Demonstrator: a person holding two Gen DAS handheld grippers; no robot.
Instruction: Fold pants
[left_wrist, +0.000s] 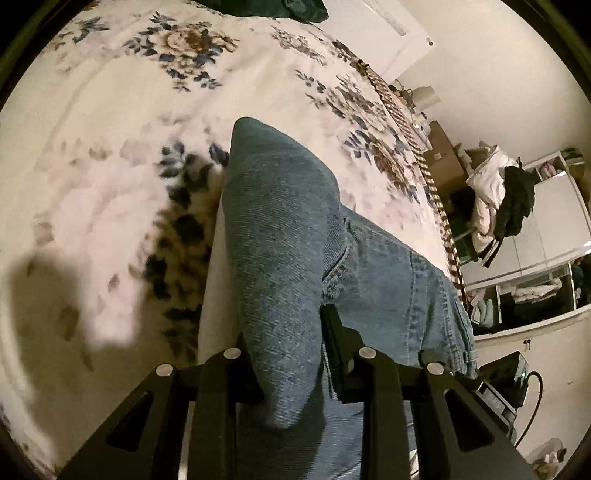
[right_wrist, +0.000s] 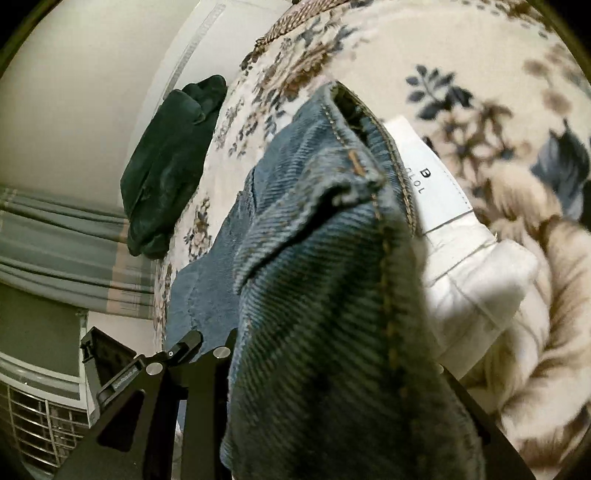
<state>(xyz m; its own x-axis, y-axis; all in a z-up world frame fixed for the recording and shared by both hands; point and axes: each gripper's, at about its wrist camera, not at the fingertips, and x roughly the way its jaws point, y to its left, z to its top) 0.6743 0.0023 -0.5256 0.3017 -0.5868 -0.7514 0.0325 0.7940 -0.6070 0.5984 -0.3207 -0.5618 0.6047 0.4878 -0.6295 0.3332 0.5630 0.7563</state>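
Jaws on both grippers, left (left_wrist: 291, 354) & right (right_wrist: 332, 369), are clamped on the jeans (left_wrist: 280, 229); denim's thick & floppy imo, so we'd grab seams/waistband.

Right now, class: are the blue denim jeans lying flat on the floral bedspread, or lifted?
Lifted. The blue denim jeans bunch up between both grippers, left gripper and right gripper, above the floral bedspread.
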